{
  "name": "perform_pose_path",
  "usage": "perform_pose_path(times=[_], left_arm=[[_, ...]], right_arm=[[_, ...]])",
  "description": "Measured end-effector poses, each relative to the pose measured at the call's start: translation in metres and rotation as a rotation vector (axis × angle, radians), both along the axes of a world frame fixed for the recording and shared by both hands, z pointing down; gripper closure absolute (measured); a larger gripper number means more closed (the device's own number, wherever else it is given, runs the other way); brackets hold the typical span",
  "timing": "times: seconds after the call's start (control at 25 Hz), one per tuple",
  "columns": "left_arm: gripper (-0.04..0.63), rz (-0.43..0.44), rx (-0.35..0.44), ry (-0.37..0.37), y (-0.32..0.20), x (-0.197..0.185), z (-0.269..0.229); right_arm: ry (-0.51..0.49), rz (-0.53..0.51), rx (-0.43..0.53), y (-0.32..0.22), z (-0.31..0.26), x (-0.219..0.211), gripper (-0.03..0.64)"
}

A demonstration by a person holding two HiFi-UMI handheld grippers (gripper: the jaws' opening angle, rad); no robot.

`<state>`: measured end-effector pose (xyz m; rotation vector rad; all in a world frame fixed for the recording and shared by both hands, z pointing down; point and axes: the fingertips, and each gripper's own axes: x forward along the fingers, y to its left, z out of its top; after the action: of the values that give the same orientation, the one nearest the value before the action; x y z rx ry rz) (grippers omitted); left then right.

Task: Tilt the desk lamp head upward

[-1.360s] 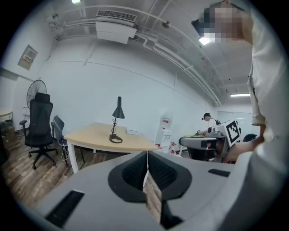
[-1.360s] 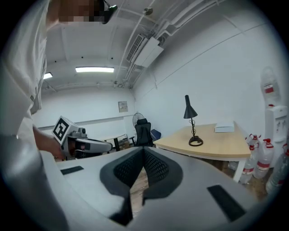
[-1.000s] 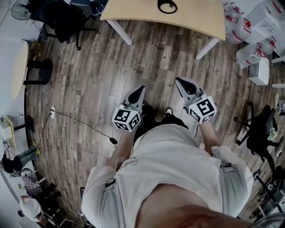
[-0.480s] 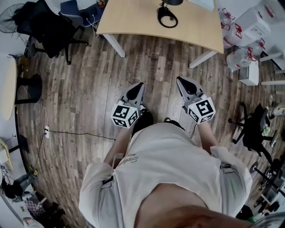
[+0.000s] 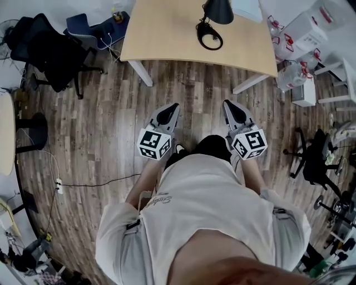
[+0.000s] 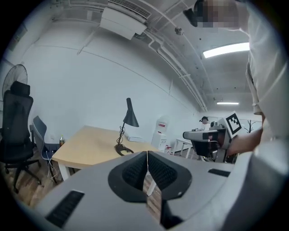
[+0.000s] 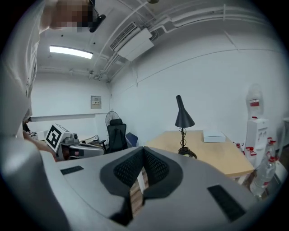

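Two grippers hung above the wood floor, well apart from the worktop. The left gripper and the right gripper each had jaws pressed together, empty. The desk lamp stood untouched on the worktop, head angled downward.

The head view looks steeply down from above the person onto the floor, with the table and desk lamp at its far edge. Each gripper view sits low behind its own jaws, facing forward and slightly upward toward that same table and lamp, well away. Each also catches the other gripper at its side: the left gripper and the right gripper.
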<state>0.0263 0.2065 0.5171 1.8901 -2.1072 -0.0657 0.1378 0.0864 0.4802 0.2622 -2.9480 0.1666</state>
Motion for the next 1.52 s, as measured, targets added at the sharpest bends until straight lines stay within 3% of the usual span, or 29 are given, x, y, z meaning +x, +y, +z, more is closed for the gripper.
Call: perform_pose_path(times=[0.32,0.44,0.56,0.92,1.16,1.52], left_arm=[[0.58,-0.047,-0.046,0.058,-0.006,-0.049,0.026],[0.58,-0.072,-0.072,0.048,-0.016,-0.075,0.029],[0.58,-0.095,-0.097,0.028,-0.032,-0.102,0.025],[0.58,-0.103,-0.088,-0.04,-0.118,-0.174,-0.01],[0.58,-0.069,-0.08,-0.085,-0.183,-0.202,-0.029],[0.578,-0.002,-0.078,-0.091,-0.241,-0.222,-0.026]], right_arm=[[0.044,-0.054,0.024,-0.024,0.016,-0.06,0.623],[0.046,-0.095,0.068,-0.037,0.024,-0.097,0.623],[0.016,-0.127,0.036,-0.053,0.025,-0.13,0.623],[-0.045,-0.168,0.095,-0.129,0.007,-0.212,0.623],[-0.063,-0.143,0.051,-0.178,0.012,-0.232,0.623],[-0.043,-0.087,0.029,-0.223,0.025,-0.241,0.623]])
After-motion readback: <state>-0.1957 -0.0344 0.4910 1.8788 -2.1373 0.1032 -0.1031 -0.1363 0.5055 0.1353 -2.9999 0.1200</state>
